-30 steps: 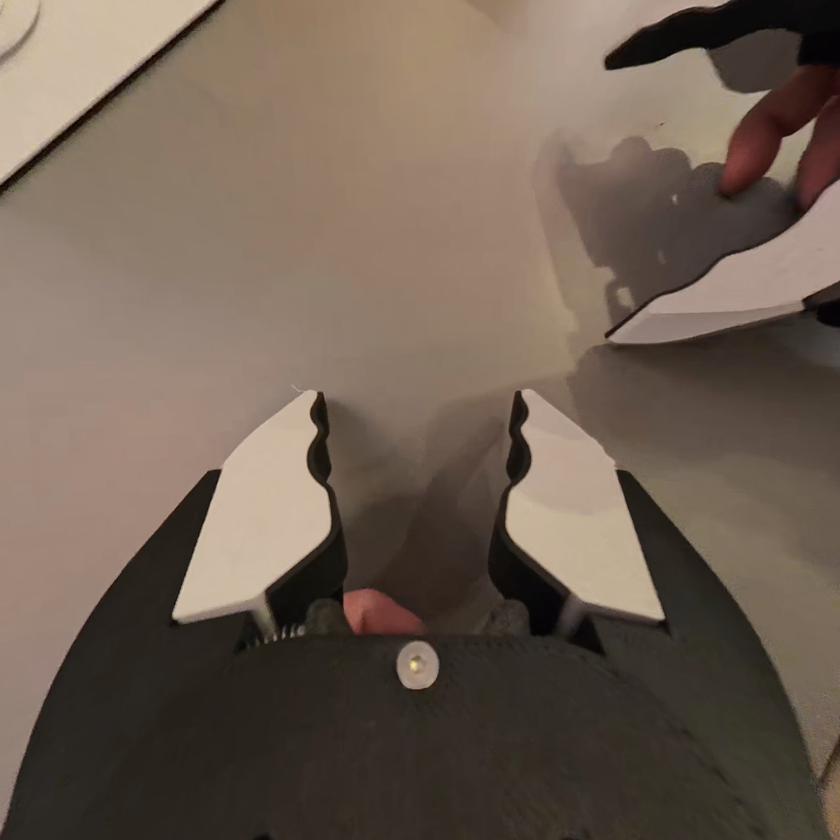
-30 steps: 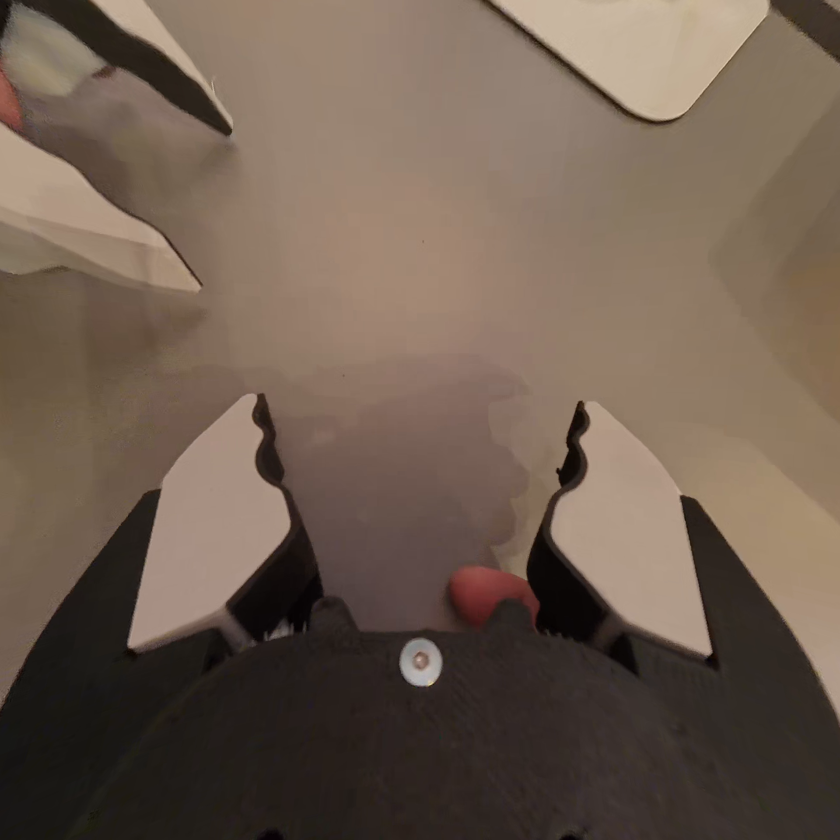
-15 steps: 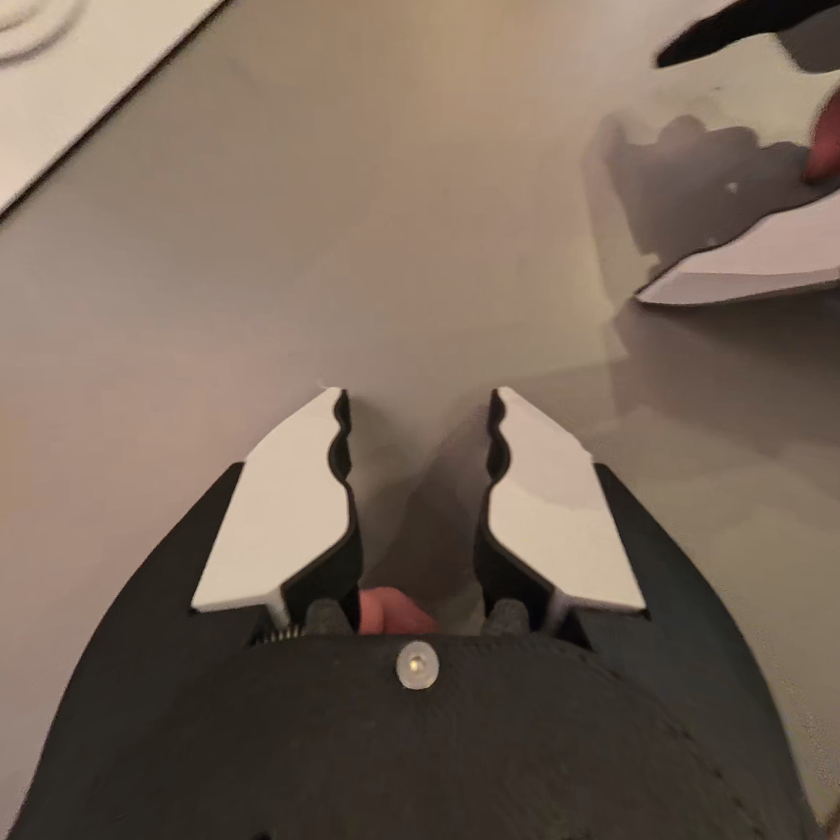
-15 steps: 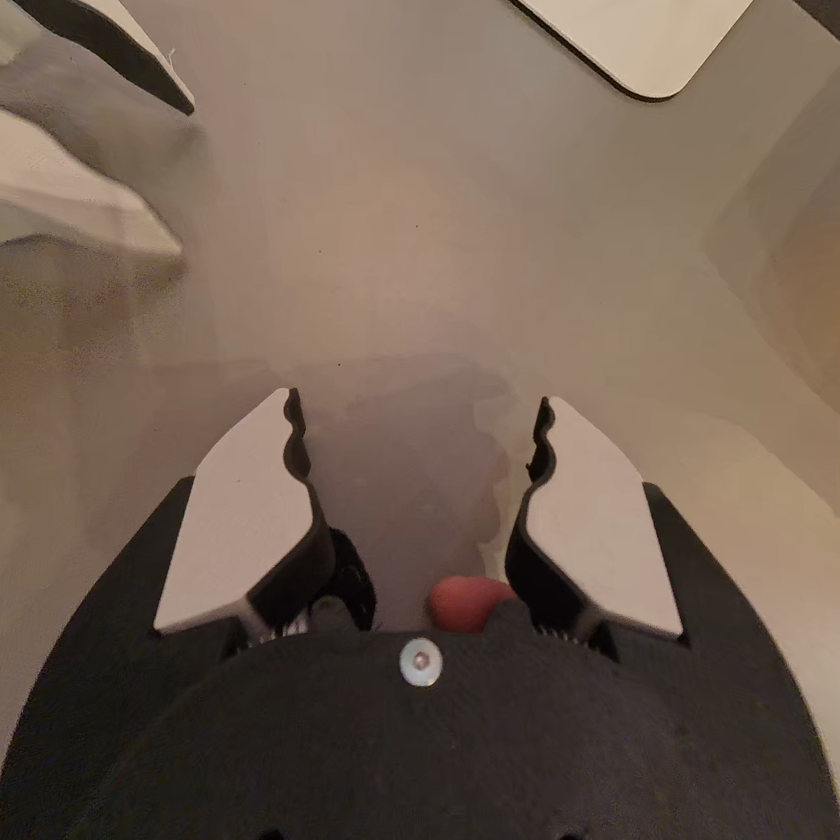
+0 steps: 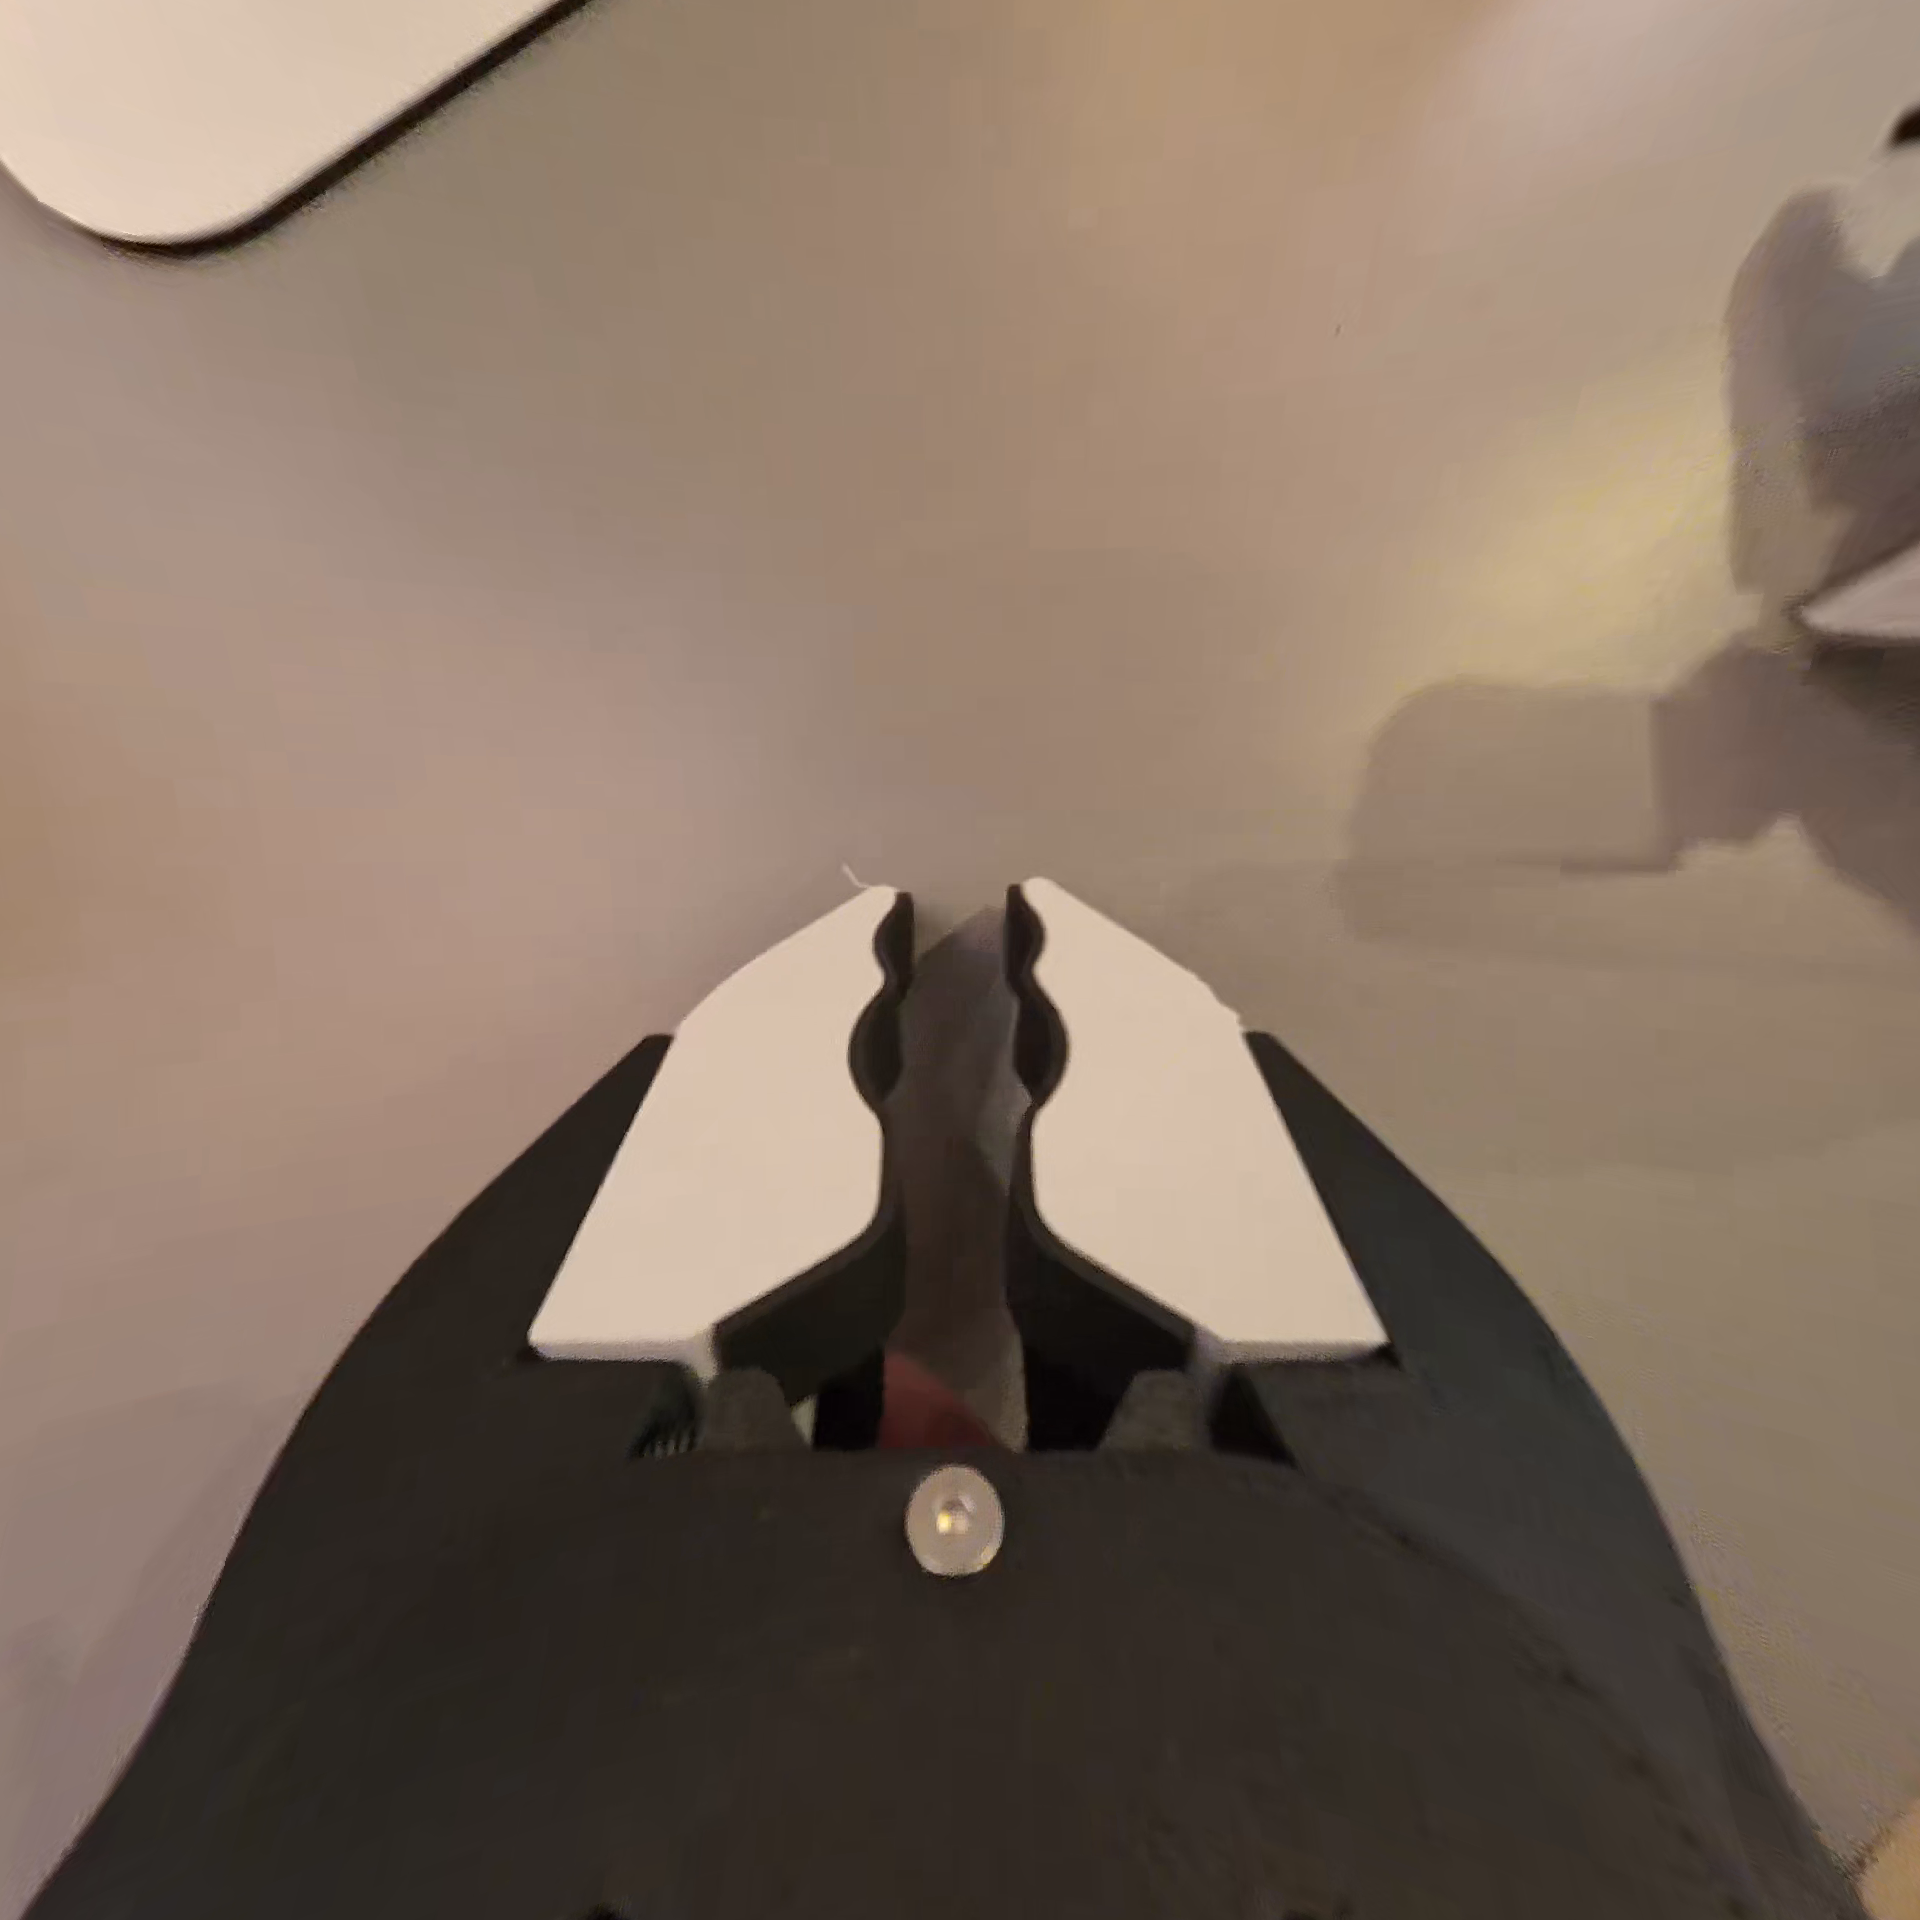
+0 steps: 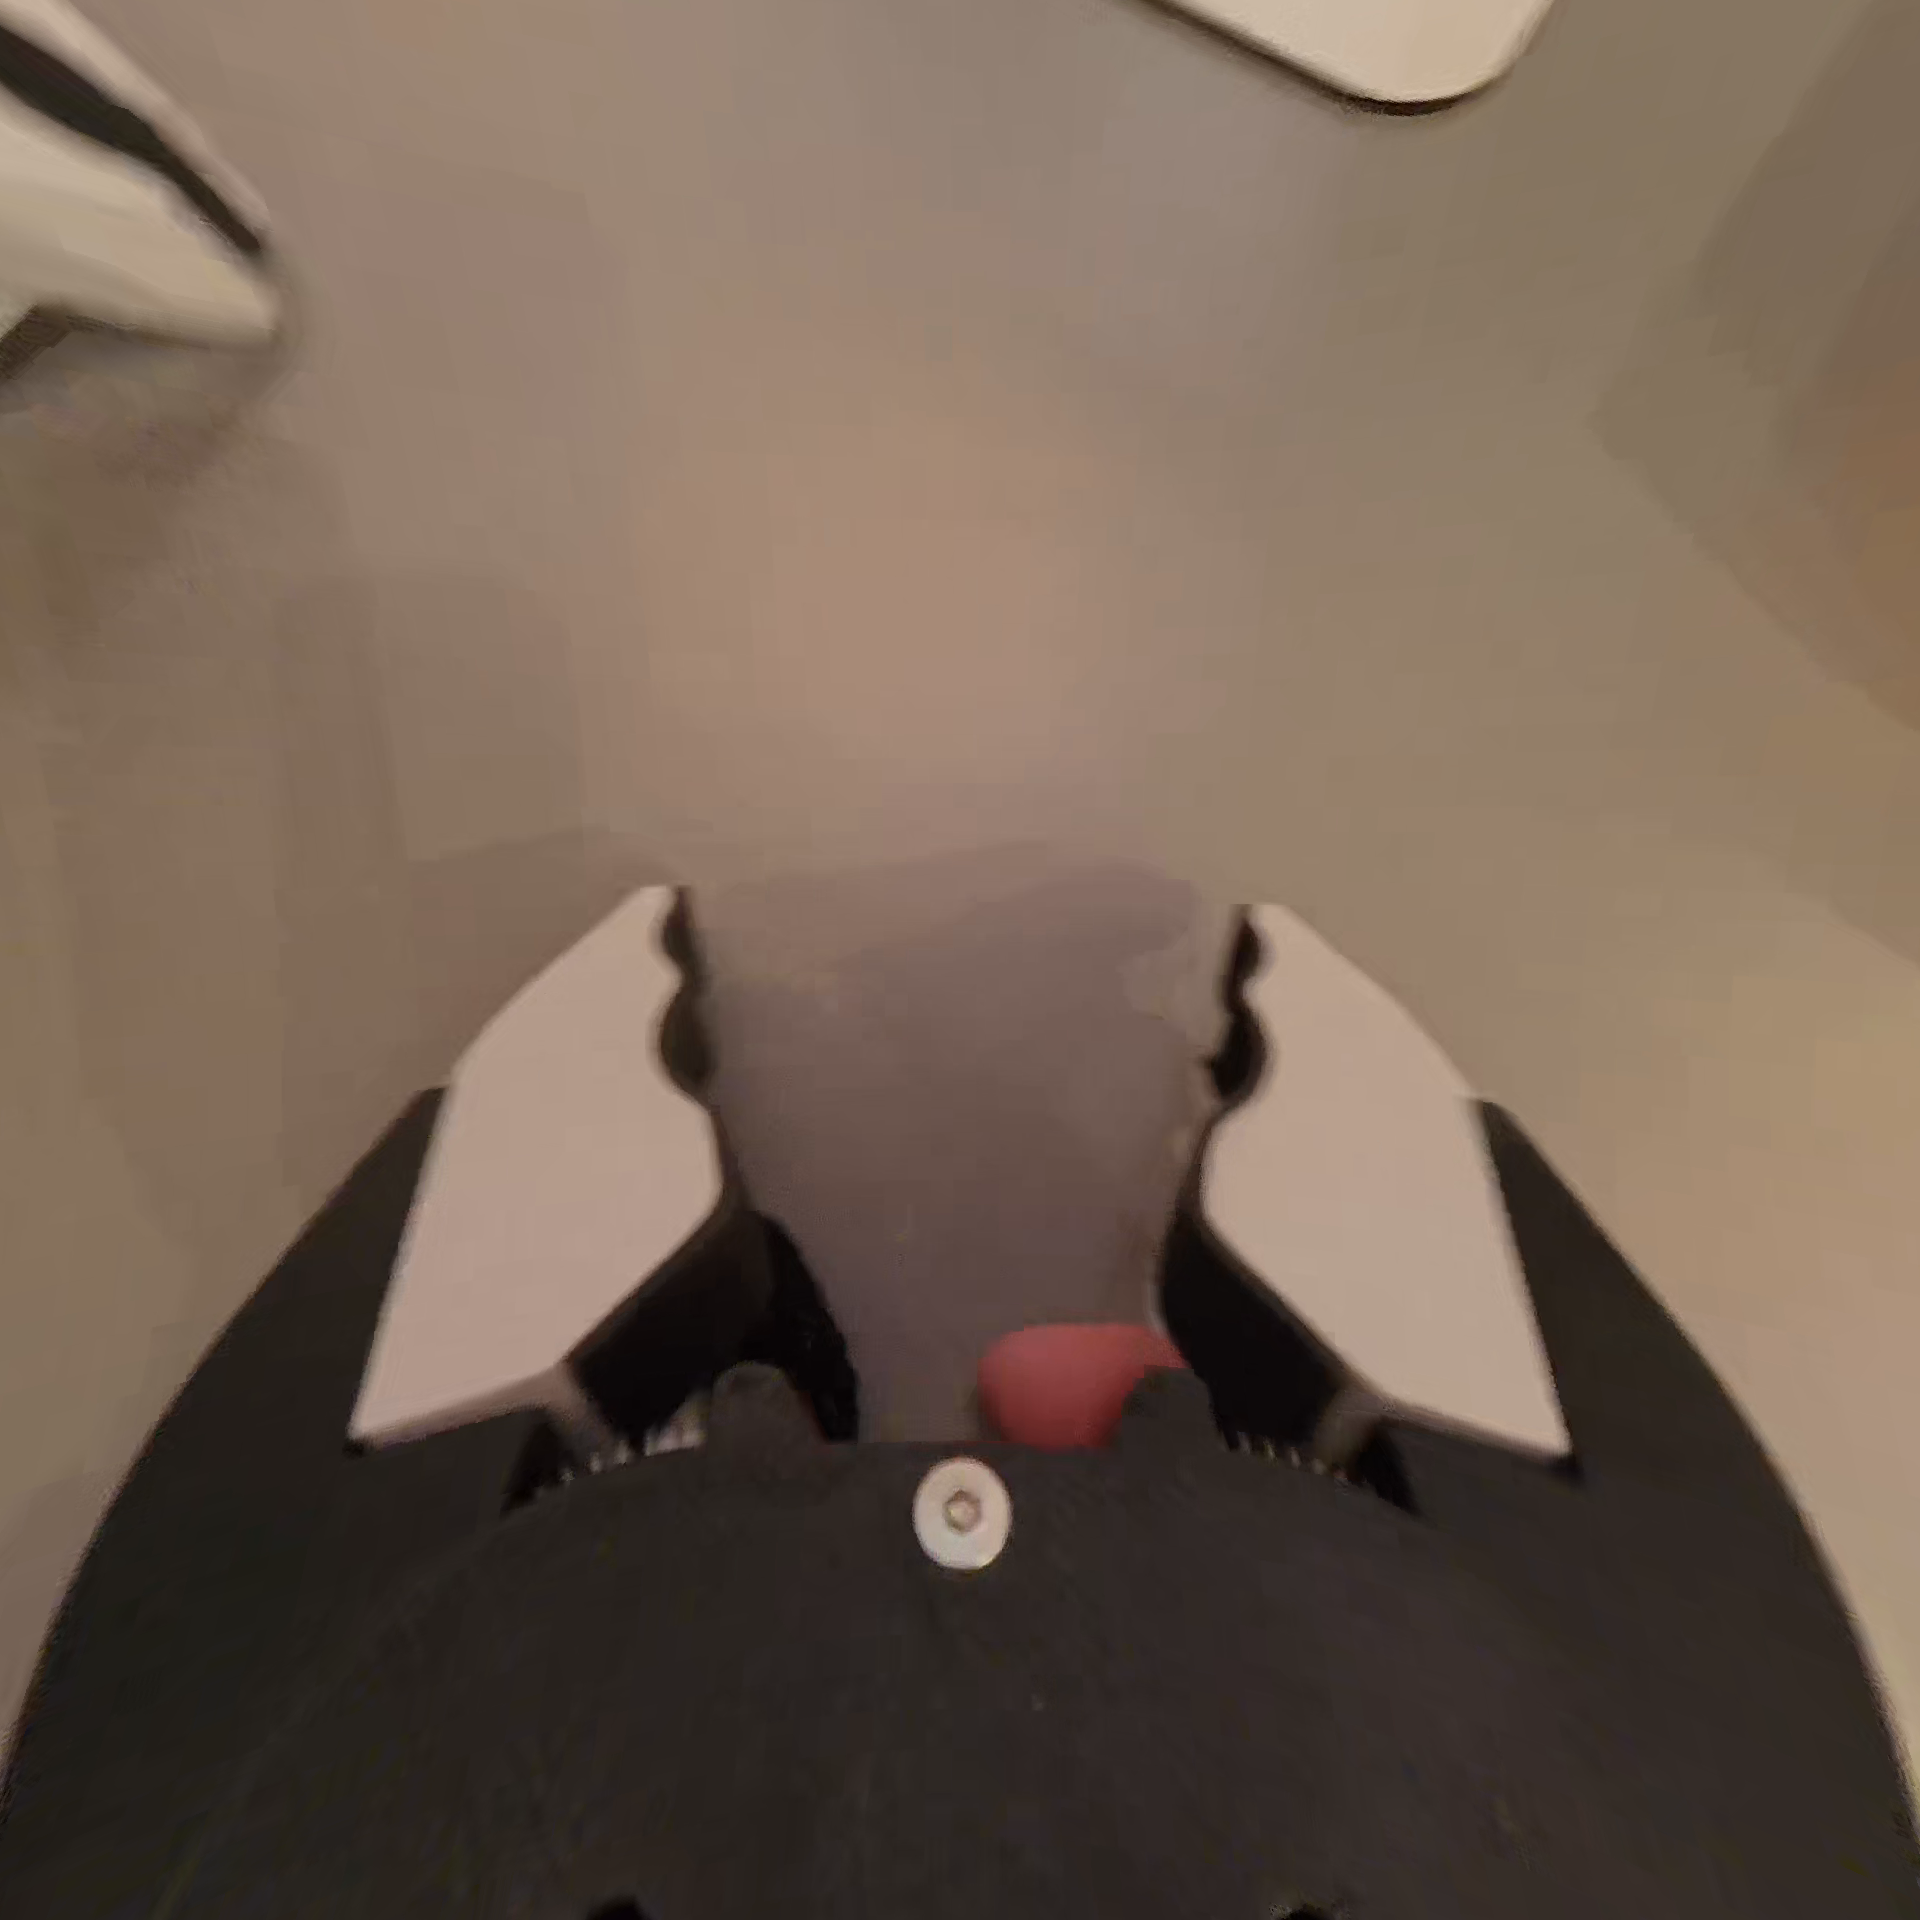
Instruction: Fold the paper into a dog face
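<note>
No paper shows in either view. My left gripper (image 5: 956,909) hovers over the bare grey table (image 5: 935,520); its white fingers stand almost together with a thin slit between them and nothing held. My right gripper (image 6: 961,914) is open and empty over the same table (image 6: 935,520). The right gripper's white finger shows blurred at the right edge of the left wrist view (image 5: 1870,613). The left gripper shows blurred at the top left of the right wrist view (image 6: 125,260).
A white board with a dark edge and a rounded corner lies at the top left of the left wrist view (image 5: 208,114) and at the top right of the right wrist view (image 6: 1382,42). A fingertip (image 6: 1060,1392) shows behind the right gripper's fingers.
My left gripper's fingers have closed from wide apart to nearly touching. My right gripper has narrowed a little and stays open. The two grippers have moved apart, each sliding toward the edge of the other's view.
</note>
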### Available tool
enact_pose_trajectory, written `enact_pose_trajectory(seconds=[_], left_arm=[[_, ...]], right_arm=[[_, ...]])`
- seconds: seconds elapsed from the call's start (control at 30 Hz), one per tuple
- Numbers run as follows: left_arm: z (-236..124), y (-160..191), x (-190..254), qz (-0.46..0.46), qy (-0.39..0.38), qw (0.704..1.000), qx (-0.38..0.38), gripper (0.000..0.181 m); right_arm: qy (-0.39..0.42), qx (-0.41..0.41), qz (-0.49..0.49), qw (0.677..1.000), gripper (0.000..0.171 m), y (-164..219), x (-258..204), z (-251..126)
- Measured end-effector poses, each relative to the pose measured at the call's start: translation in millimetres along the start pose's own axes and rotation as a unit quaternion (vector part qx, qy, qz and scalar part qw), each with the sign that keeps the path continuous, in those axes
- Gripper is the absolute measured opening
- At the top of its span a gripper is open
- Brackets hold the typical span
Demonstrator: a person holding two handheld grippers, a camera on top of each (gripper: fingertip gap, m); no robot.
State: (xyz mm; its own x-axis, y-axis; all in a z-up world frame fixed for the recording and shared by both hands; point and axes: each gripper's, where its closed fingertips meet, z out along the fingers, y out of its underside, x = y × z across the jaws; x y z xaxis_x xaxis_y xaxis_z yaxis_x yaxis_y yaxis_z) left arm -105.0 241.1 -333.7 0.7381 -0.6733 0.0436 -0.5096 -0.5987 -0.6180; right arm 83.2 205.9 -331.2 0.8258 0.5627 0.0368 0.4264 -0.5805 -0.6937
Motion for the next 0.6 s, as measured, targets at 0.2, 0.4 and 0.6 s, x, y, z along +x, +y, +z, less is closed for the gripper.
enact_pose_trajectory(seconds=[0.2, 0.4, 0.6], left_arm=[[-17, -8, 33, 0.000, 0.124, 0.992, 0.033, 0.039], [-8, 3, 57, 0.048, 0.161, 0.986, 0.020, 0.088], [3, 9, 50, 0.099, 0.091, 0.991, -0.003, 0.129]], right_arm=[[0.004, 0.004, -0.084, 0.996, 0.141, -7, -9, -4], [0.033, 0.014, -0.082, 0.996, 0.118, -4, 1, 1], [0.011, -0.012, -0.024, 1.000, 0.139, 6, 11, 6]])
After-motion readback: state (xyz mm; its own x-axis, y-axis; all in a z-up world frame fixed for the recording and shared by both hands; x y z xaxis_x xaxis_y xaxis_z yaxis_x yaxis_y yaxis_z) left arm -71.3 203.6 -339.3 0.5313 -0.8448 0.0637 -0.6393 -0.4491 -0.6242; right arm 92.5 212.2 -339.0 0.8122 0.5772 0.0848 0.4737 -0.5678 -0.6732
